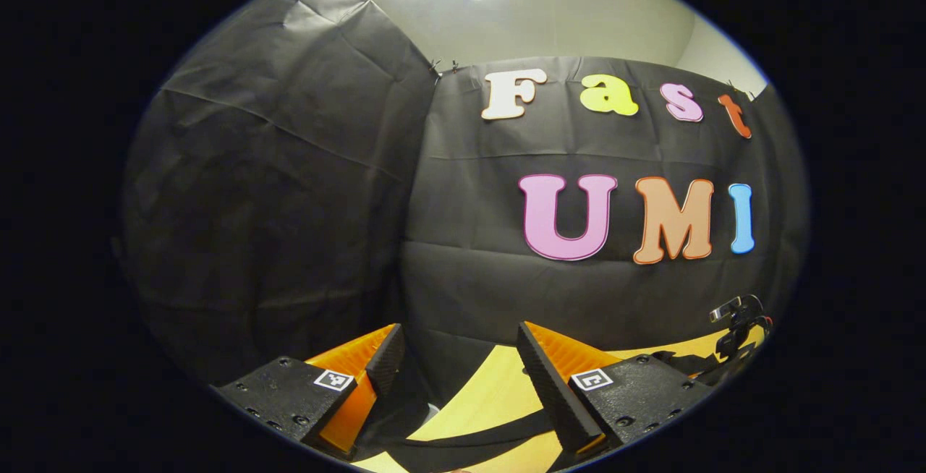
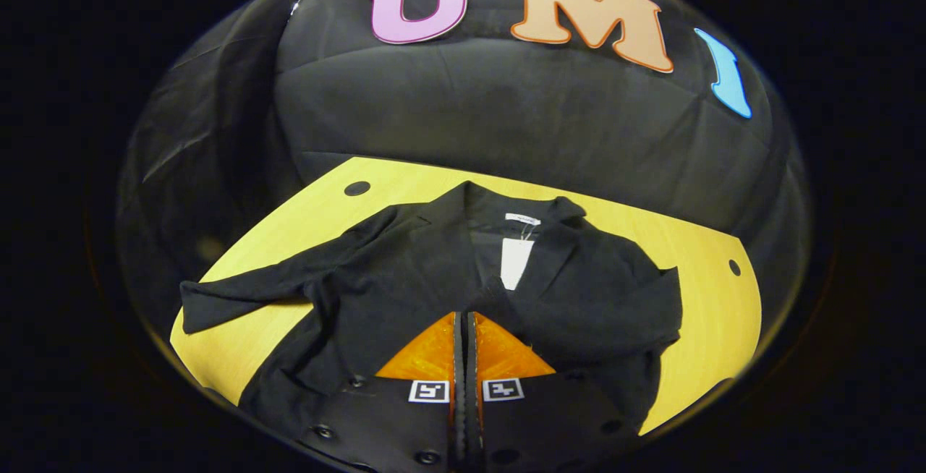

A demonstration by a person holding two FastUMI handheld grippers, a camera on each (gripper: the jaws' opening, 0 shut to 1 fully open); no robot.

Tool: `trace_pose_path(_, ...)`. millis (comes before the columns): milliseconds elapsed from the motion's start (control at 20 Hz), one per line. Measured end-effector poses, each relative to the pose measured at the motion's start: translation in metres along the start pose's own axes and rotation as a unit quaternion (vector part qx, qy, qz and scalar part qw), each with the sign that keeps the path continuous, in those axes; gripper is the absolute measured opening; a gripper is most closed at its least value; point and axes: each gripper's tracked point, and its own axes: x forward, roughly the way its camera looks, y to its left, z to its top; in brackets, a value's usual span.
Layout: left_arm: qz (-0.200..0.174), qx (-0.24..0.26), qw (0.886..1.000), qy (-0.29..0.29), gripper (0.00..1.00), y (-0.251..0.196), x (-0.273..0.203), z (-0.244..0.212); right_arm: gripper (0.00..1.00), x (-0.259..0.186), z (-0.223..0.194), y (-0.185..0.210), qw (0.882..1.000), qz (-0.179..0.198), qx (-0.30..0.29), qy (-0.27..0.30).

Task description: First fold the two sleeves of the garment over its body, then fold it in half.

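A: Table first?

B: Yellow wooden table, against the booth's black cloth wall. In the left gripper view a strip of it shows between the fingers.

A: Garment?

B: Black jacket lies flat across the table, collar toward the wall, a white tag at the neck. One sleeve stretches out to the picture's left, its cuff at the table edge. The other sleeve lies folded in over the body.

A: Grippers?

B: Right gripper hangs over the jacket's middle, fingers pressed together, nothing visibly caught between them. Left gripper is raised, facing the wall, fingers spread wide, holding nothing.

A: Small items?

B: A clamp-like black gadget stands at the table's far edge.
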Motion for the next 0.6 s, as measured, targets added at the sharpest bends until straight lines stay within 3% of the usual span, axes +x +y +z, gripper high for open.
trace_pose_path(300, 0.002, 0.0, 1.0, 0.012, 0.93, 0.024, 0.015, -0.011, 0.02, 0.024, 0.009, 0.051, 1.0, 0.016, -0.014, 0.005)
trace_pose_path(400, -0.001, 0.0, 1.0, 0.016, 0.92, 0.027, 0.019, -0.015, 0.03, 0.015, 0.034, 0.074, 0.998, 0.051, -0.01, -0.047)
trace_pose_path(450, -0.003, 0.0, 1.0, 0.019, 0.92, 0.028, 0.021, -0.018, 0.35, -0.008, 0.052, 0.082, 0.993, 0.064, -0.014, -0.102)
trace_pose_path(550, -0.007, -0.002, 1.0, 0.028, 0.93, 0.033, 0.025, -0.026, 0.98, -0.025, 0.097, 0.072, 0.981, 0.045, -0.034, -0.187)
trace_pose_path(600, -0.01, -0.006, 0.999, 0.033, 0.92, 0.034, 0.027, -0.031, 1.0, -0.039, 0.099, 0.066, 0.978, 0.038, -0.034, -0.201)
